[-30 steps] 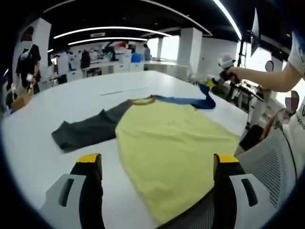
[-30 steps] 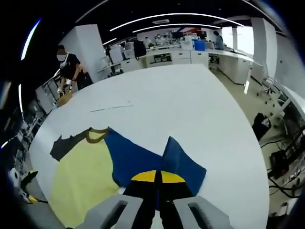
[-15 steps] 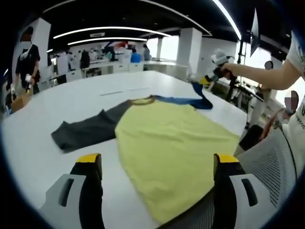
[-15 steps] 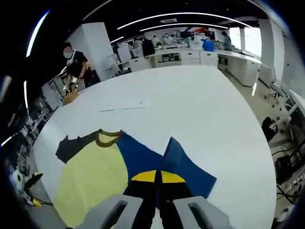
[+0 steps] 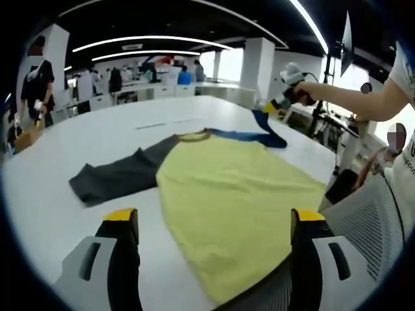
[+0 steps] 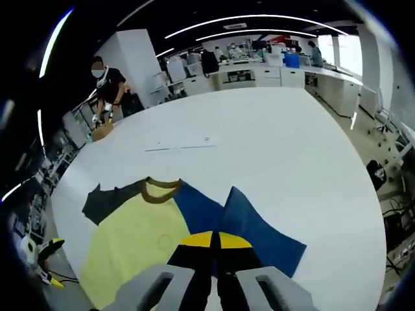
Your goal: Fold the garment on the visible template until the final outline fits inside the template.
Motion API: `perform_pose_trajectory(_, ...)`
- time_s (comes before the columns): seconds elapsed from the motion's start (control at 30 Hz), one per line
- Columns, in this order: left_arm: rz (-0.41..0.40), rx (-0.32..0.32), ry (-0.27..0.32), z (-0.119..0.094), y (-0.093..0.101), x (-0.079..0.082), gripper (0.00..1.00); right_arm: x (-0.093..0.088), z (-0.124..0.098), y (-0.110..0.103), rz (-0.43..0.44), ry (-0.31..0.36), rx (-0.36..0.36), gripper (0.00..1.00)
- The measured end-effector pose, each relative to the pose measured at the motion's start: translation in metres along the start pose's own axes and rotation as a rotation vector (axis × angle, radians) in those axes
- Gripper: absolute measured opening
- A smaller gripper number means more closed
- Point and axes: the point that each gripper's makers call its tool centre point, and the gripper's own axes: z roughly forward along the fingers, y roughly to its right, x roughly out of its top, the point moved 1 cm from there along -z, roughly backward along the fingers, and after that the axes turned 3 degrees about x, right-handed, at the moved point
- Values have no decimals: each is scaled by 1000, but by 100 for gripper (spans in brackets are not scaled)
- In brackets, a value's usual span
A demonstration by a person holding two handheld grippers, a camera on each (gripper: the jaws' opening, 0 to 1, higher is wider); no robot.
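Note:
A T-shirt with a yellow body [image 5: 233,201], a grey sleeve [image 5: 117,175] and a blue sleeve [image 5: 256,133] lies on the white table [image 5: 58,194]. My left gripper [image 5: 214,223] stands open above the shirt's near hem, its jaws wide apart and holding nothing. My right gripper [image 6: 216,241] is shut on the blue sleeve [image 6: 249,223], lifting its end off the table; in the left gripper view it shows as my right gripper [image 5: 285,97] at the far right, held by a person's arm. The brown collar [image 6: 161,191] and grey sleeve [image 6: 107,201] lie flat.
A thin line mark [image 6: 181,146] lies on the table beyond the shirt. A person in black [image 6: 107,87] stands at the far left edge beside a brown item [image 6: 97,133]. A mesh chair [image 5: 369,214] is at the near right. Desks line the back.
My right gripper has carried the blue sleeve's end upward and in toward the shirt's body. The left gripper has stayed still.

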Motion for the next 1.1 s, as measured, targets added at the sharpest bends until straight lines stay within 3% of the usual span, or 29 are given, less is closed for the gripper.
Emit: perform_pose_trajectory(1.1, -4, 10, -14, 1, -5, -4, 97, 19, 43, -102, -135, -48, 127, 0)
